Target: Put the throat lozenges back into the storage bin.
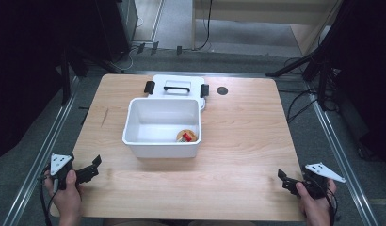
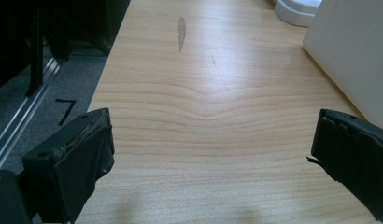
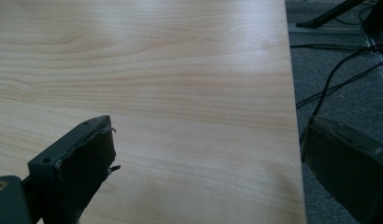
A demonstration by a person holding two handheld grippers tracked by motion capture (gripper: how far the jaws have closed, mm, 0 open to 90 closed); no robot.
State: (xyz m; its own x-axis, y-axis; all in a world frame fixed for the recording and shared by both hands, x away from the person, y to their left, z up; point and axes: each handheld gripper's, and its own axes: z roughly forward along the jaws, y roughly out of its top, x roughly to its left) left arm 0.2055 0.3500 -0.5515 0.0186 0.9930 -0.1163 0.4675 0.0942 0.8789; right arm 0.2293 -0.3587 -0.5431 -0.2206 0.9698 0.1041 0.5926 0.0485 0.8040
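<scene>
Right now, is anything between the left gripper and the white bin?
Nothing visible. Bare table lies between the open left gripper and the bin. The lid sits behind the bin, out of the path.

A lab-like recording room: bare wooden table [image 1: 238, 141], metal floor rails [image 1: 40, 146], loose cables [image 1: 299, 106], dark stands [image 1: 318, 66]

Bare wooden table [image 1: 238, 155] lies open between the left gripper [image 1: 90, 170] and right gripper [image 1: 286, 181]. Mid-table, the white bin [image 1: 160, 143] and its lid [image 1: 177, 87] behind it block passage.
</scene>
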